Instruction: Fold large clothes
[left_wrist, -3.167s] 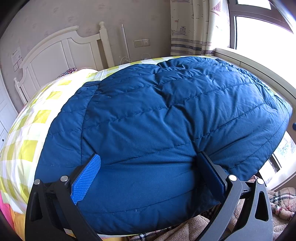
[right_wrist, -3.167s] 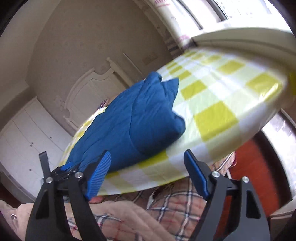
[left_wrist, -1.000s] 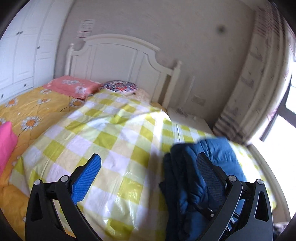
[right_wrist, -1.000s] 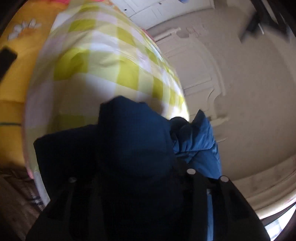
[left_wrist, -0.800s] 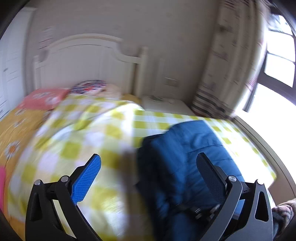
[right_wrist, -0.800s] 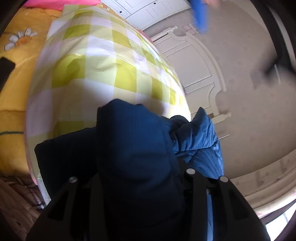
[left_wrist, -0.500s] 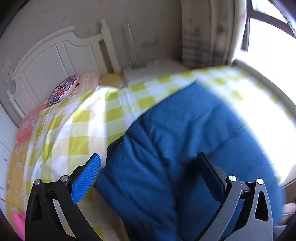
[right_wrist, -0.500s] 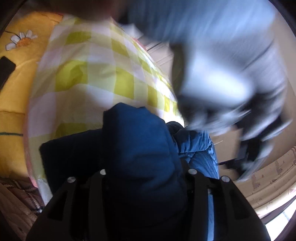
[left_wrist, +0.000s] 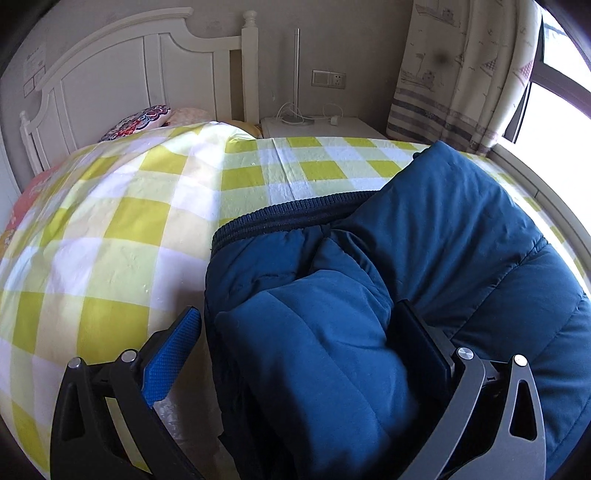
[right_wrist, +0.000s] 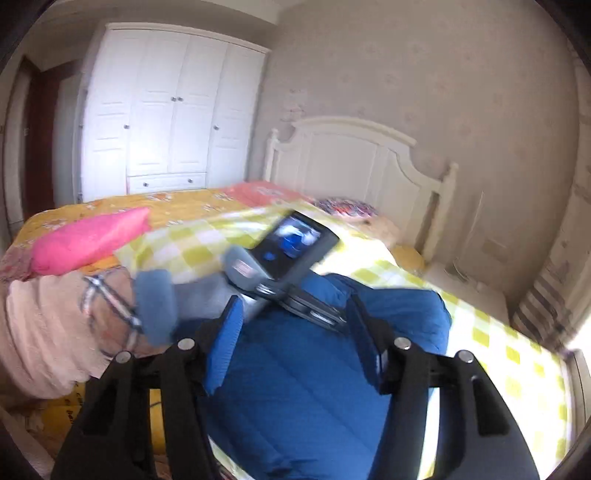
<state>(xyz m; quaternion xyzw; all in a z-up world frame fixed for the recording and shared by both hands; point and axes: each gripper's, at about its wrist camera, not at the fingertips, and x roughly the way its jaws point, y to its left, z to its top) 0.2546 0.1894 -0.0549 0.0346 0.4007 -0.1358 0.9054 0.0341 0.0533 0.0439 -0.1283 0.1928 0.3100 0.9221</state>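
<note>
1. The blue padded jacket (left_wrist: 424, 258) lies folded on my yellow checked bedspread (left_wrist: 110, 229), near the bed's window side.
2. My left gripper (left_wrist: 299, 332) stands wide, a thick fold of the jacket bulging between its fingers; whether both pads press it, I cannot tell.
3. My right gripper (right_wrist: 295, 332) hangs above the jacket, its jaws opening, nothing pinched between them.
4. The white headboard (left_wrist: 122, 77) stands behind the bed.

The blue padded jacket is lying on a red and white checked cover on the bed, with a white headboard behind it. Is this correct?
Not quite. The cover is yellow and white checked, not red and white, as the left wrist view shows. The blue padded jacket does lie on it, with the white headboard behind.
</note>
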